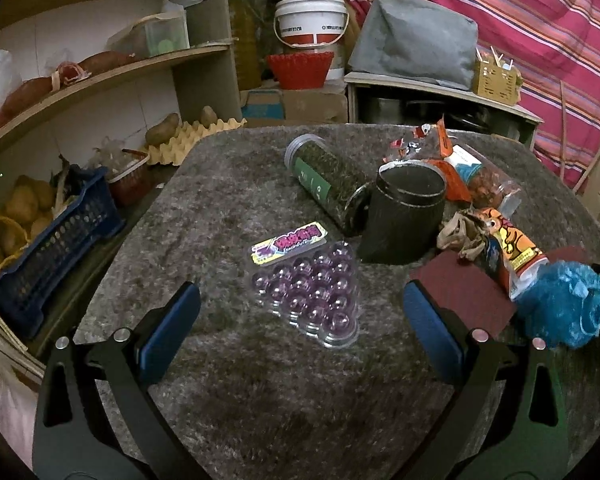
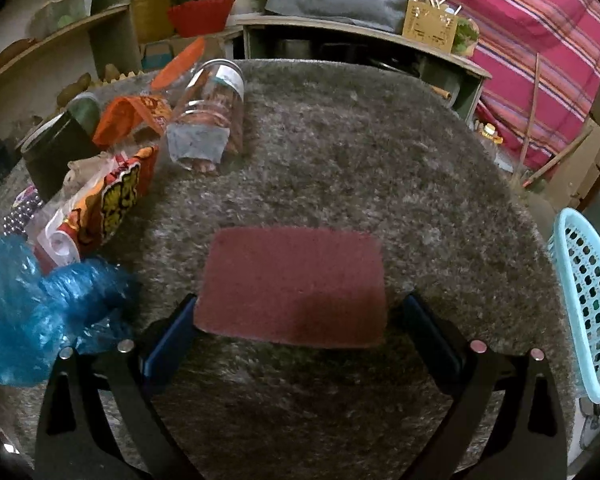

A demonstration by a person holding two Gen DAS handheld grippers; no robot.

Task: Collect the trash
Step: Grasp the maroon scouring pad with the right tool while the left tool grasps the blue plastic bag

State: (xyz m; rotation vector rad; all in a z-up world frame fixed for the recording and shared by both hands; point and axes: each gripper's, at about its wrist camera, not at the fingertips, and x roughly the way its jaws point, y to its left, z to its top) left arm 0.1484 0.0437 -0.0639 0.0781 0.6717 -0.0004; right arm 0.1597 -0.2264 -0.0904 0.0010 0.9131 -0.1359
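Note:
My left gripper is open above the grey fuzzy table, with a clear blister pack of purple balls lying between its fingers. My right gripper is open with its fingers either side of a dark red scouring pad, which also shows in the left wrist view. A blue mesh bath puff lies left of it. Orange snack wrappers and a crumpled brown scrap lie in the pile.
A black canister, a lying tea tube and a clear plastic jar crowd the table's middle. A light blue basket hangs off the right edge. Shelves with a blue potato crate stand left.

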